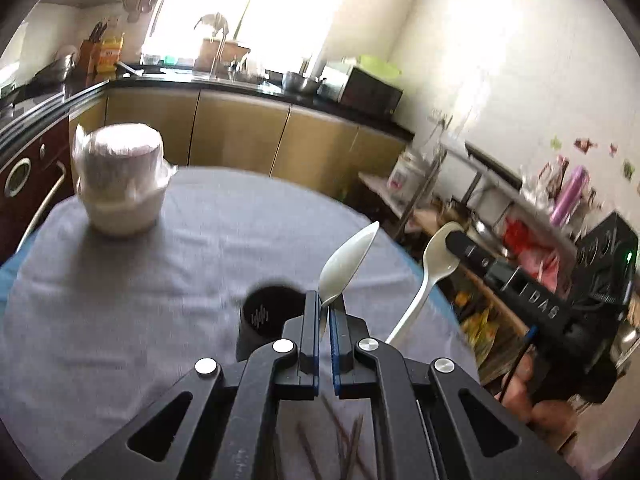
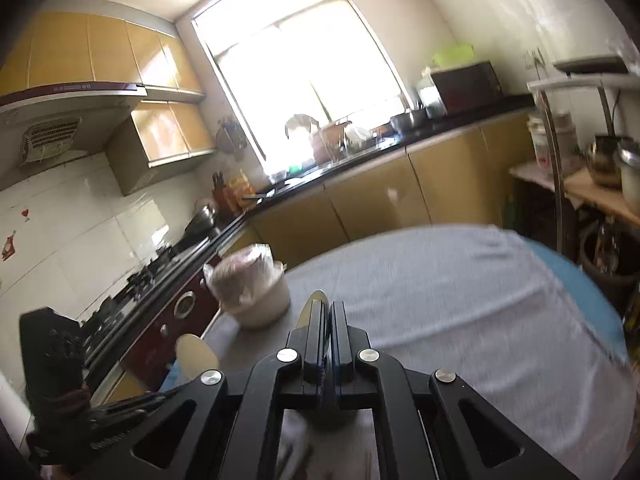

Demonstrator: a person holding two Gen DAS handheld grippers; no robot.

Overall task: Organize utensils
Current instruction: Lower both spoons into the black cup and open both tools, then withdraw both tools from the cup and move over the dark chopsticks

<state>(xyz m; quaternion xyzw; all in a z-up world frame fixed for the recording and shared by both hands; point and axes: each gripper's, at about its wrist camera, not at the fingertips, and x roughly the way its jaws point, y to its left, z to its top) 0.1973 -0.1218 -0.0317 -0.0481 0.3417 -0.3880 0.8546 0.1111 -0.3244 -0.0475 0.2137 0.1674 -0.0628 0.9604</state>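
Each gripper is closed on a white spoon, the left gripper (image 1: 327, 305) on one spoon (image 1: 347, 265) and the right gripper (image 2: 329, 312) on another spoon (image 2: 314, 307), both lifted above the tabletop (image 1: 160, 280), so next they should go into the black cup (image 1: 266, 314).

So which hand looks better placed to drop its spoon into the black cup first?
Left, probably. Its spoon is clamped in the left gripper right beside the black cup. The right gripper's spoon hangs farther off, at the table's edge.

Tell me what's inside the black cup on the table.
The black cup shows only a dark interior; nothing sticks out. Its bottom is hidden by shadow, blur and the left tongs, shut on a white spoon.
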